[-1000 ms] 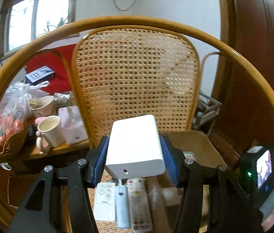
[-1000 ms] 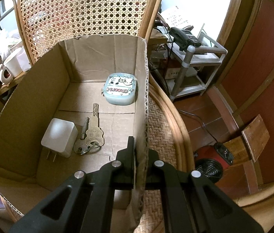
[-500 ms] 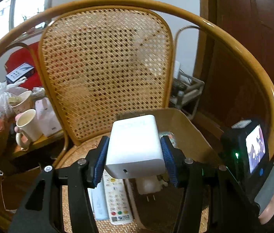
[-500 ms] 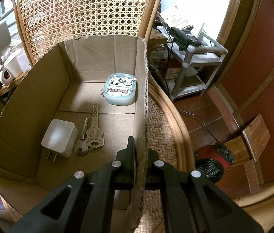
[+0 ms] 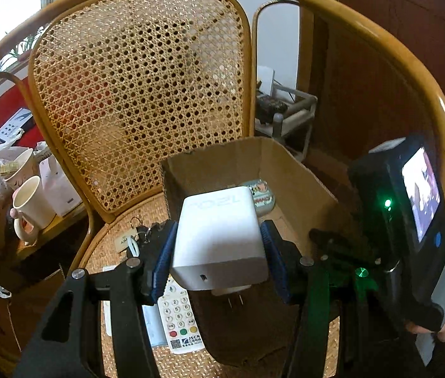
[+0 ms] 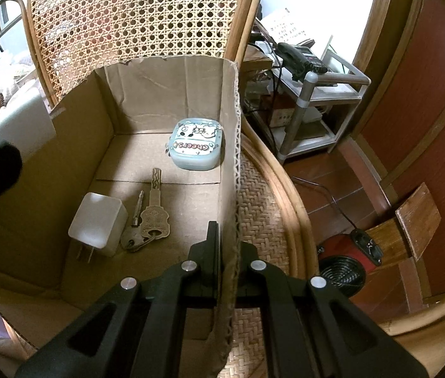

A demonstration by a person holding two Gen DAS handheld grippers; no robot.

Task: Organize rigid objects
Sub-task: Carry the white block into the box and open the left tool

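Two grippers share the step. At 9 o'clock of the chair seat, outside the cardboard box (image 5: pixel 301 189), lie a white remote control (image 5: pixel 179 321) and a key fob (image 5: pixel 131 242), not yet sorted. The left gripper (image 5: pixel 219 252) clamps a white power bank (image 5: pixel 219 239) between its blue pads (image 5: pixel 164 258), poised at the box's near-left wall. Inside, a small white charger (image 6: pixel 98 223) sits at 8 o'clock, keys (image 6: pixel 150 217) just beside it at centre, and a "Cheers" tin (image 6: pixel 195 148) at 1 o'clock. The right gripper (image 6: pixel 227 252) is pinched closed on the box's right wall, steadying it. To place well, carry the bank over the wall, lower it onto the bare floor at 11 o'clock, clear of the charger and keys, and release only once it rests flat. Maintain the right-hand pinch throughout.
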